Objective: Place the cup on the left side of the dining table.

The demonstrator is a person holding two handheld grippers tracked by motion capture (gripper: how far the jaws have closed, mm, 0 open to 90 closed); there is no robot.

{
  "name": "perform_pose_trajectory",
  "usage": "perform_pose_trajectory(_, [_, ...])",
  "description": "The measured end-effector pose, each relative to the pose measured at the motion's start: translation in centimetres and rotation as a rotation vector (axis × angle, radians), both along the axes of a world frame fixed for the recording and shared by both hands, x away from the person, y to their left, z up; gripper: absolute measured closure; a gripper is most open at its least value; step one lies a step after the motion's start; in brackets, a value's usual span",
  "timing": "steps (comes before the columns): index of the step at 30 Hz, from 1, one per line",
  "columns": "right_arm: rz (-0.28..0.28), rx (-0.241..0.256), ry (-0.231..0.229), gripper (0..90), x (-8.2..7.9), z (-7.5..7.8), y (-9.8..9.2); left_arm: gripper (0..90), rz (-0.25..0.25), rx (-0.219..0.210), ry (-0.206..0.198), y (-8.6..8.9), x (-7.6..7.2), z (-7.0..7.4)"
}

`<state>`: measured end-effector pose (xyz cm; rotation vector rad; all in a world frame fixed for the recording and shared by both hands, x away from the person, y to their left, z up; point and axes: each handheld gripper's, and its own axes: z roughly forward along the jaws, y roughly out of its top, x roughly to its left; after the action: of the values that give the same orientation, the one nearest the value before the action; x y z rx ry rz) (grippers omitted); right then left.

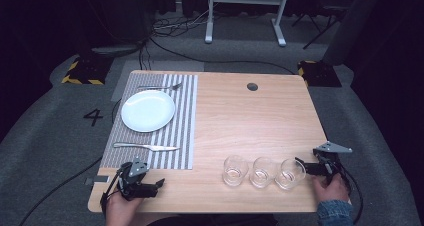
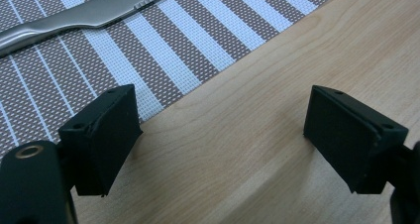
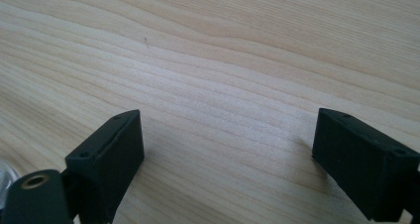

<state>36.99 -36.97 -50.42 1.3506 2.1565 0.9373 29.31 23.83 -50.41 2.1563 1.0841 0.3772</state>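
Left black two-jaw gripper [image 1: 150, 187] sits lower left, jaws wide, empty. Right black gripper [image 1: 305, 166], lower right, gapes wide beside three clear glass tumblers [image 1: 263, 172]

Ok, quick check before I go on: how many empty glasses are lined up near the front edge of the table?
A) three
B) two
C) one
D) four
A: the high view shows three clear glasses in a row on the bare wood, the left glass, the middle glass and the right glass, just beside the right hand-held gripper.
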Motion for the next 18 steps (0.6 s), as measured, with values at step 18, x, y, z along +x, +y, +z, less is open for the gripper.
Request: perform_pose_trajectory(18, [0.0,0.0,0.0,12.8,0.0,0.0,0.0,3.8,0.021,-0.165,-0.157,0.7,-1.5,5.5])
